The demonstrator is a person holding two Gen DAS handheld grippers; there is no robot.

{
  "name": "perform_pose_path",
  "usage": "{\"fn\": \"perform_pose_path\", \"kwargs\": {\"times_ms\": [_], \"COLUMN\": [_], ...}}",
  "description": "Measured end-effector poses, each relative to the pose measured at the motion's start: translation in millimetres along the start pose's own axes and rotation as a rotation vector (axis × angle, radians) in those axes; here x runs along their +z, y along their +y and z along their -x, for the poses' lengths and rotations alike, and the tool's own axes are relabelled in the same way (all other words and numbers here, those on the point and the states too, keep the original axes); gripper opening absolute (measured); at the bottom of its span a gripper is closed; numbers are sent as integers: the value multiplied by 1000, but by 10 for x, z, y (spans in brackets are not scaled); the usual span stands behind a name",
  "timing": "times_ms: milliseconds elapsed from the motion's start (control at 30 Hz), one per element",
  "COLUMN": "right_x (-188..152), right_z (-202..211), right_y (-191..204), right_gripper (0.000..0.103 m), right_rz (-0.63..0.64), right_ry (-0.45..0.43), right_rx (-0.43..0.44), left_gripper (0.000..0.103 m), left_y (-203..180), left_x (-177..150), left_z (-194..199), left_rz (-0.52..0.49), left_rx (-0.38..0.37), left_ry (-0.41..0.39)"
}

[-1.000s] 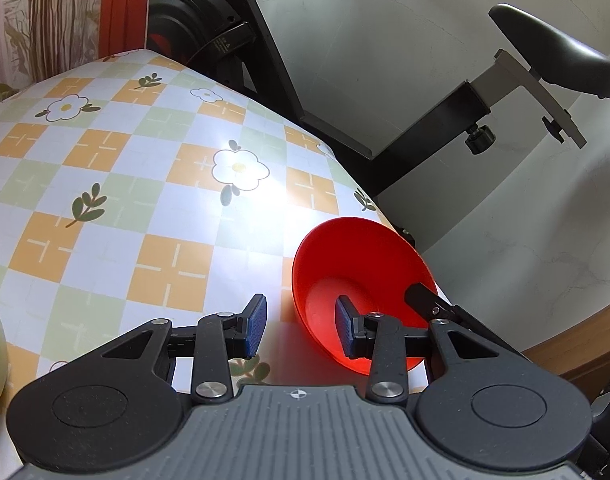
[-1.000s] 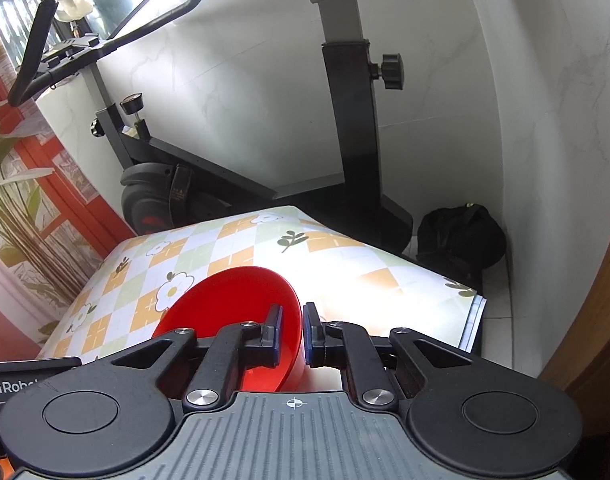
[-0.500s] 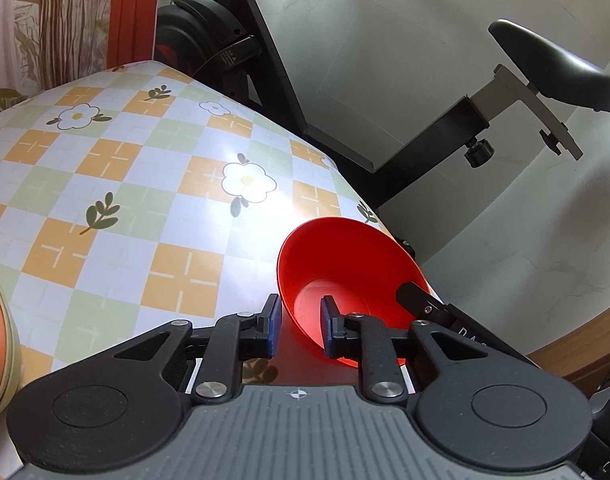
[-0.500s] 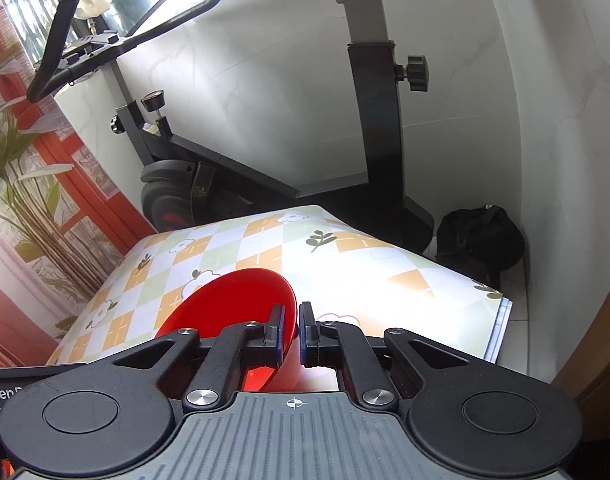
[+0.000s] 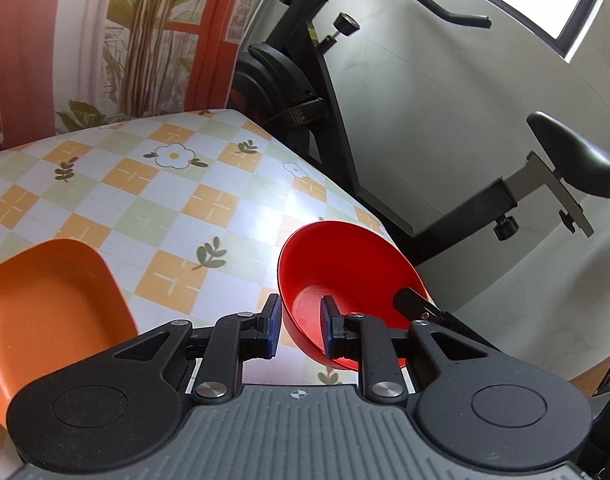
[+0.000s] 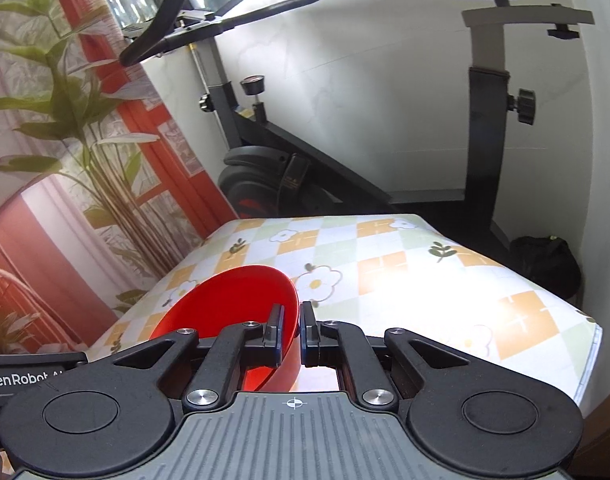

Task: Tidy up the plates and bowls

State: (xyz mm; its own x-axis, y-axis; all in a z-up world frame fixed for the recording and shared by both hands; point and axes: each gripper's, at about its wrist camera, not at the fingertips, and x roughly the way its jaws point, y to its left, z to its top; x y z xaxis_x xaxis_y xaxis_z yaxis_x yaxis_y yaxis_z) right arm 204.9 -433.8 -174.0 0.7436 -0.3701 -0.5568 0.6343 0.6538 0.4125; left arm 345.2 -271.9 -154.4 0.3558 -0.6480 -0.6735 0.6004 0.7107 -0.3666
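A red bowl (image 5: 345, 264) hangs tilted just above the flower-patterned table (image 5: 145, 200), near its right edge. My left gripper (image 5: 301, 328) is shut on the bowl's near-left rim, one finger inside and one outside. In the right wrist view my right gripper (image 6: 292, 336) is shut on the opposite rim of the same red bowl (image 6: 225, 300). One of the right gripper's fingertips (image 5: 415, 306) shows at the bowl's far side in the left wrist view. An orange plate (image 5: 45, 300) lies on the table at the lower left.
A black exercise bike (image 5: 305, 100) stands close behind the table against a white wall. A black bag (image 6: 545, 260) sits on the floor past the table's right edge (image 6: 585, 320). A plant and red window frame (image 6: 105, 140) fill the left.
My left gripper went from open to shut on the bowl's rim. Both grippers then shifted with the bowl, and the orange plate came into the left wrist view.
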Motion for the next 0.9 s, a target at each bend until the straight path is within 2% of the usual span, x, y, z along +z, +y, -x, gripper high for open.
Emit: {"fn": "perform_pose_path", "kwargs": {"times_ms": [433, 900], "right_x": [-186, -557], "right_z": [99, 76], "right_y": [1141, 2450], "right_gripper": [8, 8], "right_rz": [176, 340], "right_ry": [51, 146], "right_rx": [164, 344], "left_gripper": [22, 22], "left_y": [799, 1675], "left_x": [25, 24], "left_z": [796, 1577], "left_rz": [151, 259], "left_rx": [62, 178], "left_ry": [-127, -238]}}
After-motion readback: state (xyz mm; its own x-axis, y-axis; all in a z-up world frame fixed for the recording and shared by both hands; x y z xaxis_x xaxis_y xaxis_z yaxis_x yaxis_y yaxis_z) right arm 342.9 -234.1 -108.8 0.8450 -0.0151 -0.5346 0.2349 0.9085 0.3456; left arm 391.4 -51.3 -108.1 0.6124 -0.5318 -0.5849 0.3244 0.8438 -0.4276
